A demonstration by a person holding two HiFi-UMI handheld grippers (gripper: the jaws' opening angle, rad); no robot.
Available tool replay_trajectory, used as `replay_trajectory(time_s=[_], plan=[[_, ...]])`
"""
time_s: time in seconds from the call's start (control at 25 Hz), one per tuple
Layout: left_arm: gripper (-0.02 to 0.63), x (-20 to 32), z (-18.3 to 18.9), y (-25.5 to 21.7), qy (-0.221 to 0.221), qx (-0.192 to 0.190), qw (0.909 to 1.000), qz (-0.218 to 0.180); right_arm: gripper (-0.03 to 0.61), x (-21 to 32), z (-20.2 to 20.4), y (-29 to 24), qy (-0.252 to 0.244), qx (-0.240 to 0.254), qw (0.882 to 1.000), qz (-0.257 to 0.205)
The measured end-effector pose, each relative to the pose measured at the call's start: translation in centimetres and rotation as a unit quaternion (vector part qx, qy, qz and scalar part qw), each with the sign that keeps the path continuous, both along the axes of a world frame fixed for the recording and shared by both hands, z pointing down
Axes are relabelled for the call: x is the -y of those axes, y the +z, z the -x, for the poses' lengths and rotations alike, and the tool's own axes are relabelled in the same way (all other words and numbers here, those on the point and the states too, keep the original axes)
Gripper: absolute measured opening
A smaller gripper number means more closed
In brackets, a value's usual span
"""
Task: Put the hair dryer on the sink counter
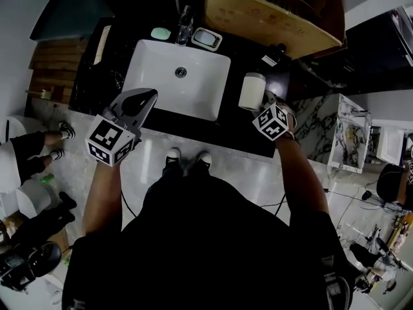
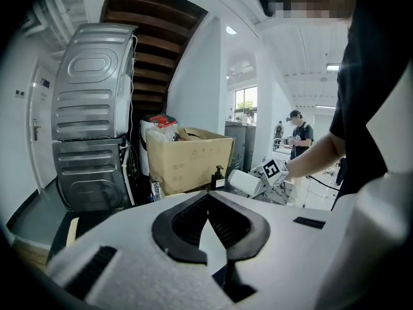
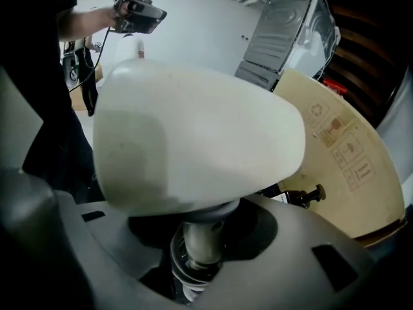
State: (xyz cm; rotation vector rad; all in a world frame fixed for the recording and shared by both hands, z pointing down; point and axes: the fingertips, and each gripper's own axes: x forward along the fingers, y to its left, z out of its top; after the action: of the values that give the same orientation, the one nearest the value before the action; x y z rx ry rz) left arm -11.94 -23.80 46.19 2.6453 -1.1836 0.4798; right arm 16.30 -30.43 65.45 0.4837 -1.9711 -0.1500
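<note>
Our right gripper (image 3: pixel 201 241) clamps the handle of the cream hair dryer (image 1: pixel 252 91) over the bench (image 1: pixel 245 134) right of the sink (image 1: pixel 155 70); we judge it light, rigid, smooth and head-heavy, best gripped there, while our left gripper (image 2: pixel 208 202) hangs closed, empty.

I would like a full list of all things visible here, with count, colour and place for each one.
sink basin: 1, white, centre of counter
counter: 1, black, around the basin
faucet: 1, metal, behind the basin
cardboard box: 1, brown, back right
pump bottle: 1, dark, beside the box
hair dryer: 1, white, held over the counter's right part
shoes: 2, black and white, on the floor before the counter
left hand-held gripper: 1, grey, shut and empty, over the basin's front edge
right hand-held gripper: 1, grey, shut on the dryer's handle
</note>
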Motion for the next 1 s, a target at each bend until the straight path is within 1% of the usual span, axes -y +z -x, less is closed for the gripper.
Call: replay_trajectory(time_s=[0.4, 0.56, 0.76, 1.0], plan=[[0.015, 0.1, -0.1, 1.0, 0.007, 0.003, 0.9999, 0.009, 0.169, -0.2, 1.3, 3.3, -0.036, -0.047, 0.998, 0.021], [0.015, -0.1, -1.1, 1.1, 0.015, -0.010, 0.9998, 0.006, 0.169, -0.4, 1.6, 4.5, -0.043, -0.063, 0.997, 0.027], [0.015, -0.1, -2.5, 0.9, 0.033, -0.009, 0.9994, -0.001, 0.169, -1.0, 2.0, 6.2, -0.064, -0.100, 0.992, 0.035], [0.015, -0.2, -2.7, 1.1, 0.034, -0.008, 0.9994, 0.004, 0.169, -0.8, 1.6, 7.6, -0.063, -0.131, 0.988, 0.046]])
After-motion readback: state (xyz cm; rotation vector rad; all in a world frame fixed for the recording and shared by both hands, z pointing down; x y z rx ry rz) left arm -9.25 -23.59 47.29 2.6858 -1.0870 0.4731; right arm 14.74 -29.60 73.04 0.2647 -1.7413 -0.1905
